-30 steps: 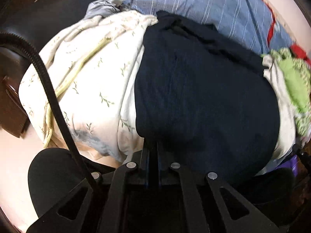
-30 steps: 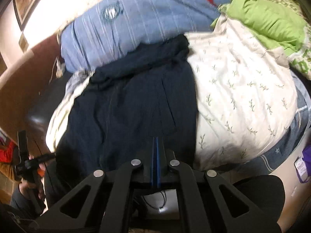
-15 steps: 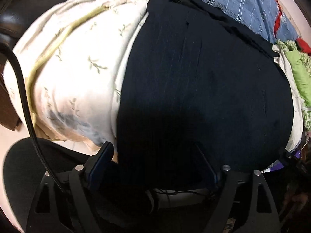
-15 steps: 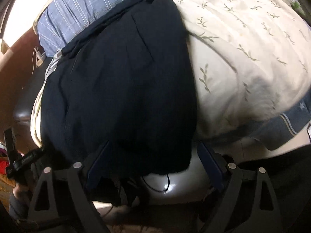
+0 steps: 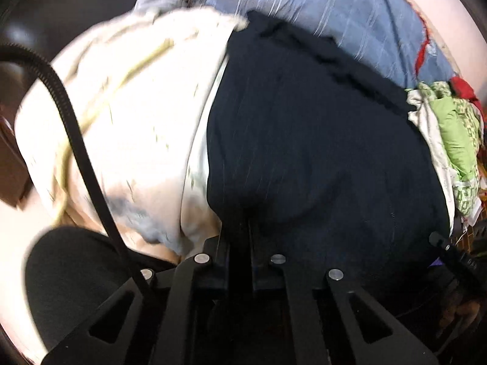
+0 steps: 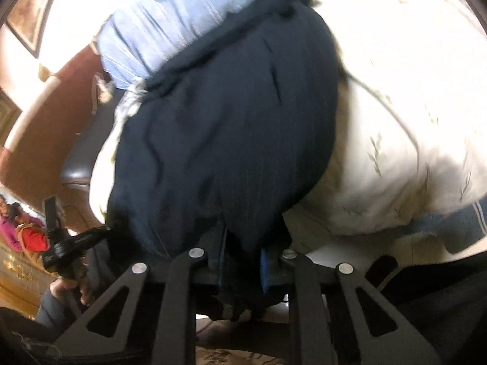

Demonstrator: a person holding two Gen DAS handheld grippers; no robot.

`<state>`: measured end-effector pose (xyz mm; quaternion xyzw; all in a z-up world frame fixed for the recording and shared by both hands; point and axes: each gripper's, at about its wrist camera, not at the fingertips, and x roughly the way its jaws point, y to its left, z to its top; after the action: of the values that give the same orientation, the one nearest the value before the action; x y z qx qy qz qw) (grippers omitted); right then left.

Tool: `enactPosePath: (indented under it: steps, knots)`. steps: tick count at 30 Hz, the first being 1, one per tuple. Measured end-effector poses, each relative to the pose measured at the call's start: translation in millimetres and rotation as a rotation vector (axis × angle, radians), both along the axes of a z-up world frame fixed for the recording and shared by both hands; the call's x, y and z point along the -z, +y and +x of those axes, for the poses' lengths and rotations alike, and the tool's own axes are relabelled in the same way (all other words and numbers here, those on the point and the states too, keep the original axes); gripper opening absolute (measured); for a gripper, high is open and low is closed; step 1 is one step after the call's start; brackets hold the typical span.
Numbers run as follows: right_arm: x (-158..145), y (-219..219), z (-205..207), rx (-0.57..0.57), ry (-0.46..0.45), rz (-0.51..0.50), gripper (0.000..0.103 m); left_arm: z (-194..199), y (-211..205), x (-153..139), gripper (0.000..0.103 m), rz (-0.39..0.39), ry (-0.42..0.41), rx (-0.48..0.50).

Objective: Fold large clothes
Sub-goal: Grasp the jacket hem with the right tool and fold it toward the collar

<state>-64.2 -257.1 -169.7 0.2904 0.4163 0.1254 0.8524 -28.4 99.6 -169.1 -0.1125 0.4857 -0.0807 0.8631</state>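
A large dark navy pinstriped garment lies spread over a cream leaf-print bedcover; it also shows in the right wrist view. My left gripper is shut on the garment's near edge, at its left corner. My right gripper is shut on the near edge at the other corner, with a fold of cloth bunched between the fingers. The other gripper and the hand on it show at the left of the right wrist view. Both views are motion-blurred.
A blue striped pillow lies behind the garment. Green and red clothes are piled at the right. A black ribbed cable crosses the left wrist view. Dark wooden furniture stands at the left.
Half a second ago both grippers were open at the garment's near edge. Now both have closed on the cloth and pulled back and up a little.
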Motion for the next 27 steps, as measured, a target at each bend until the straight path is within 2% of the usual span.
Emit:
enactPosePath:
  steps: [5, 9, 12, 14, 16, 17, 20, 23, 24, 27]
  knots:
    - [-45.1, -16.6, -1.6, 0.005, -0.083, 0.008, 0.018, 7.6, 6.0, -49.6, 0.008, -0.025, -0.093, -0.033]
    - [-78.6, -36.8, 17.2, 0.034, -0.142, 0.057, 0.017, 40.9, 7.4, -80.2, 0.008, -0.035, -0.140, -0.025]
    - [-90.2, -42.2, 34.1, 0.033, -0.140, 0.017, 0.017, 53.5, -6.7, -77.6, 0.008, -0.032, -0.137, -0.011]
    - [-82.1, -41.3, 37.7, 0.028, -0.090, 0.004, 0.017, 57.4, -10.4, -65.7, 0.008, -0.034, -0.107, -0.006]
    - [-65.5, -34.5, 31.1, 0.051, -0.028, -0.058, 0.018, 66.6, -18.5, -60.4, 0.008, -0.031, -0.086, -0.010]
    - [-58.7, -30.7, 23.1, 0.056, -0.005, -0.110, 0.025, 66.4, -18.5, -57.6, 0.008, -0.033, -0.080, -0.012]
    - [-42.4, -18.4, -4.9, 0.099, 0.074, -0.224, 0.068, 66.4, -19.0, -57.4, 0.008, -0.021, -0.090, -0.013]
    - [-26.5, -3.5, -38.1, 0.138, 0.136, -0.203, 0.070, 73.6, -21.5, -61.3, 0.007, -0.006, -0.104, -0.008]
    - [-21.3, 3.9, -49.4, 0.150, 0.162, -0.212, 0.070, 76.6, -22.6, -62.9, 0.000, 0.005, -0.113, -0.008]
    - [-5.7, 27.6, -69.1, 0.131, 0.183, -0.271, 0.070, 85.0, -23.1, -67.2, 0.000, 0.021, -0.124, -0.008]
